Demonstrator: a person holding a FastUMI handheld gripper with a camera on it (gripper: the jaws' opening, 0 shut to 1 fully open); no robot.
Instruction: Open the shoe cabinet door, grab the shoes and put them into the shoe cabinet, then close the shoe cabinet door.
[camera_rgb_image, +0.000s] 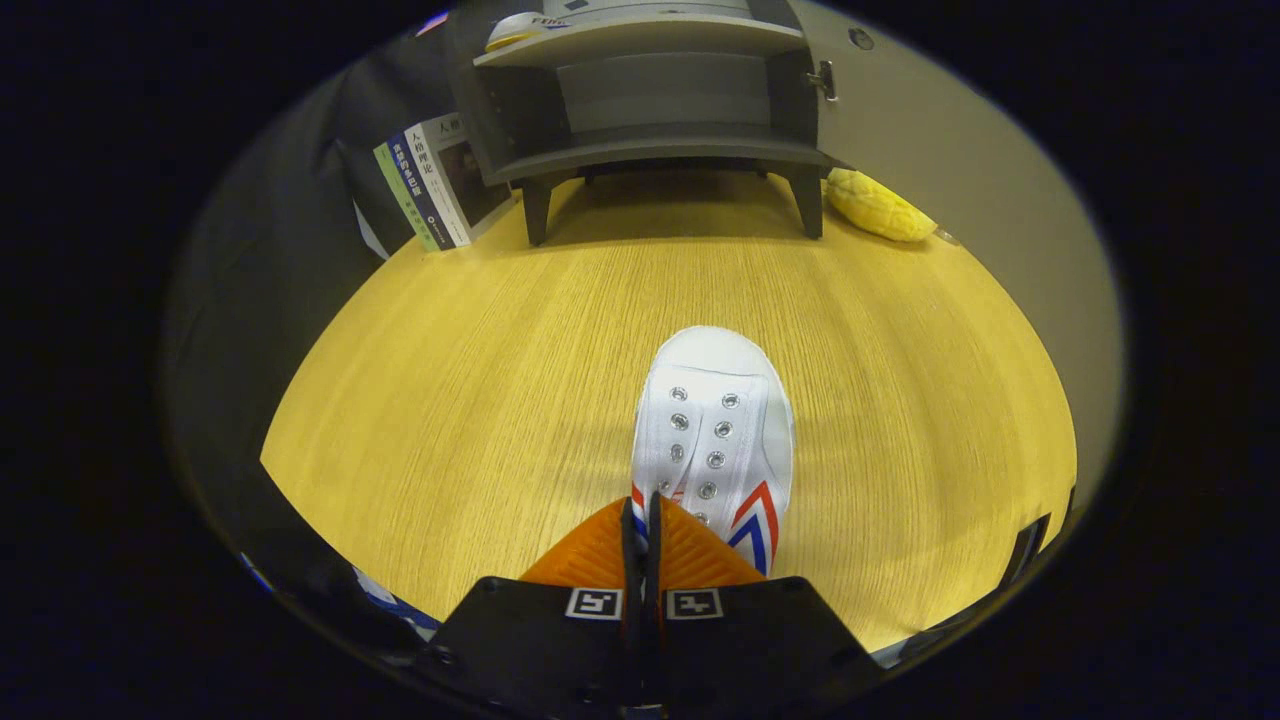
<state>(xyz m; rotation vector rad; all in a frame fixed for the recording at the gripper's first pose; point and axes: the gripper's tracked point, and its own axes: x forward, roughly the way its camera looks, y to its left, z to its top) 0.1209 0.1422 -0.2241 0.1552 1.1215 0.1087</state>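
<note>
A white canvas shoe with red and blue side stripes points away from me over the wooden tabletop. My gripper is shut on the shoe's near collar edge, a thin strip of which shows between the fingers. Beyond the shoe stands the grey shoe cabinet on short legs, its door swung open to the right. Its lower shelf looks bare. A second white shoe lies on the upper shelf at the left.
Several books lean against the cabinet's left side. A yellow plush toy lies by the cabinet's right leg, under the open door. Bare tabletop stretches between the shoe and the cabinet.
</note>
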